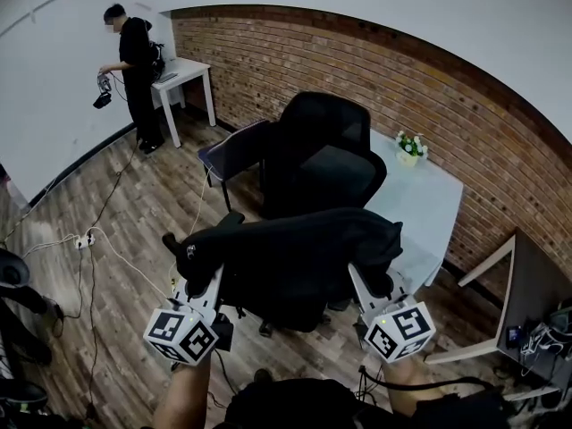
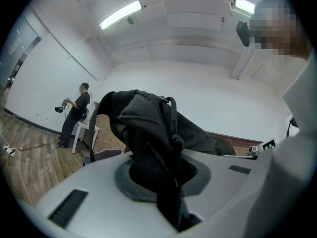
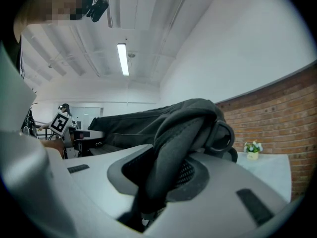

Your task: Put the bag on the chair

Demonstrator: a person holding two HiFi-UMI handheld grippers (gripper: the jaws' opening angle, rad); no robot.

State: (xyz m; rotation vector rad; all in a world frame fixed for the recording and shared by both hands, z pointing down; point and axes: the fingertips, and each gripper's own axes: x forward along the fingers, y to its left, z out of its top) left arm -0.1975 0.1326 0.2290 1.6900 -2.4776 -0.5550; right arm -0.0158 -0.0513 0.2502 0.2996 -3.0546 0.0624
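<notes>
Black bag (image 1: 295,250) held up near office chair (image 1: 326,150), left claw (image 1: 204,280) pinching its fabric, right claw (image 1: 366,284) pinching its strap

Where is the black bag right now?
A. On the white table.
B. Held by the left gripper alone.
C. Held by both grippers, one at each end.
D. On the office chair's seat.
C: the left gripper and the right gripper each clamp one end of the bag, which spans between them.

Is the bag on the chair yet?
No, the bag hangs between the left tongs and right tongs, short of the chair, whose seat is bare.
</notes>
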